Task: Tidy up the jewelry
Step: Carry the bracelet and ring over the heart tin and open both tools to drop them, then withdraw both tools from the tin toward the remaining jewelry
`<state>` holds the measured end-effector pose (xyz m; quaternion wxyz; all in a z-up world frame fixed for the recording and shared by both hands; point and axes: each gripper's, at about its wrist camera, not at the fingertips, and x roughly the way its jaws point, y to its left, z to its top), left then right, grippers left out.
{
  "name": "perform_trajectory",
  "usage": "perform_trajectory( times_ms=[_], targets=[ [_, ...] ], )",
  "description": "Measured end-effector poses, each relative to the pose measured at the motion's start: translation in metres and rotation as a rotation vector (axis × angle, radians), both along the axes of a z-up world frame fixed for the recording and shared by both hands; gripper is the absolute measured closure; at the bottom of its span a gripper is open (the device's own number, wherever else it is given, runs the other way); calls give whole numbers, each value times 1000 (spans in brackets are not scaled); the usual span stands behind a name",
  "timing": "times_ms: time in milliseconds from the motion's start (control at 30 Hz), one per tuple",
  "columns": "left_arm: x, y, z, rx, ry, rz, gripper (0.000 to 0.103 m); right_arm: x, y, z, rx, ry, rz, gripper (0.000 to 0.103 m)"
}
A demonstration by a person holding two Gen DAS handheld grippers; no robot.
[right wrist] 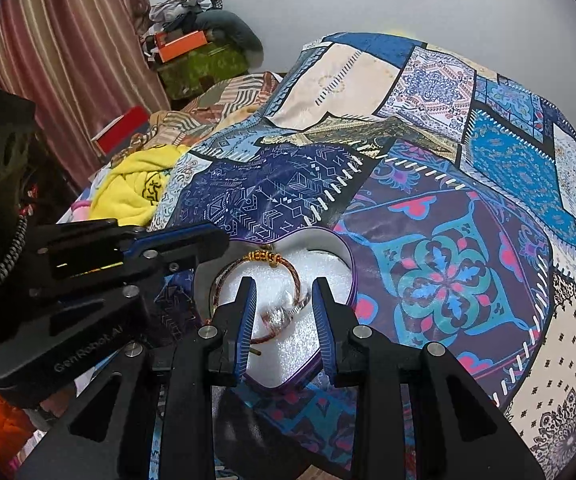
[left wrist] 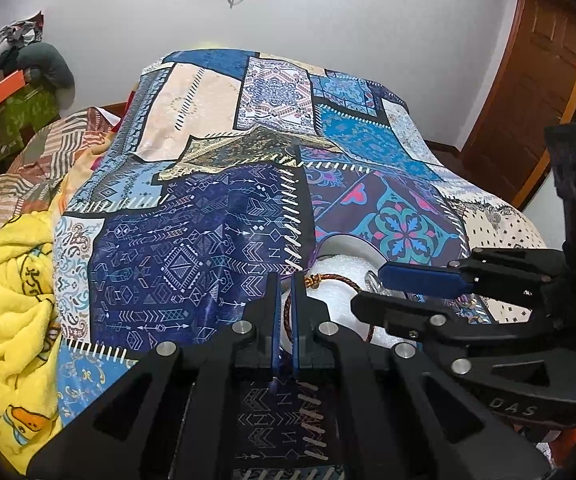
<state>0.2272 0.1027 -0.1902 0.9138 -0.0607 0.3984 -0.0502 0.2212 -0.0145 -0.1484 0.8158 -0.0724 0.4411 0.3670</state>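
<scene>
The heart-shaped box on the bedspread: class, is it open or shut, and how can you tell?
Open. The heart-shaped box has no lid on it; its white foam lining and the braided bracelet lying inside are in plain view.

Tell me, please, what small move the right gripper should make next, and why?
Probably lower the right gripper a little and close. Its jaws stand open over the heart-shaped box, with the small clear piece between them on the white foam, beside the braided bracelet.
</scene>
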Motion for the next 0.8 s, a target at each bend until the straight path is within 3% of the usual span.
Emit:
perform_trajectory(
  times_ms=[367, 600, 733, 800],
  targets=[
    [-14, 1, 20, 30, -27, 32, 96, -11, -19, 25, 7, -42, -52, 75],
    [-32, -12, 41, 56, -67, 31, 73, -24, -51, 50, 18, -97, -123, 75],
    [-42, -26, 54, 79, -89, 21, 68, -32, -71, 61, 25, -127, -173, 58],
    [-47, -32, 60, 83, -96, 16, 59, -36, -81, 65, 26, -143, -195, 54]
  ],
)
